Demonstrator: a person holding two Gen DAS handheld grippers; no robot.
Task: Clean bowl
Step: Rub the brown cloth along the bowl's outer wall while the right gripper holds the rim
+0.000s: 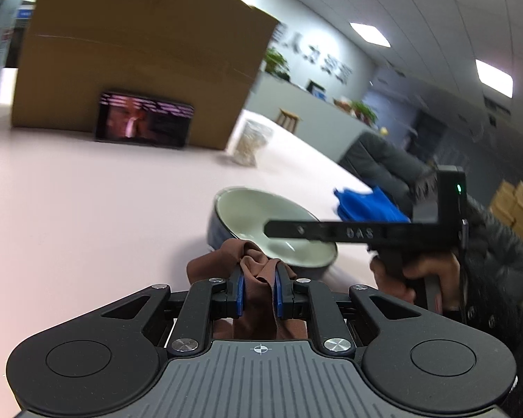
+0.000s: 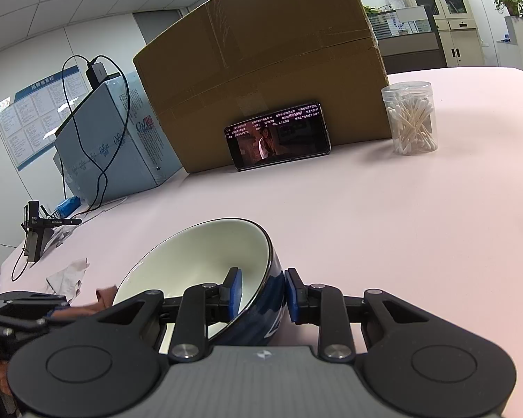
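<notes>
the right gripper (image 2: pixel 263 292) is clamped on the rim of the bowl (image 2: pixel 198 261), one pad inside and one outside, tilting it on the pink table (image 2: pixel 401 216) near the front edge. the left gripper (image 1: pixel 258 291) grips a brown cloth (image 1: pixel 258 271) just beside the bowl.
</notes>
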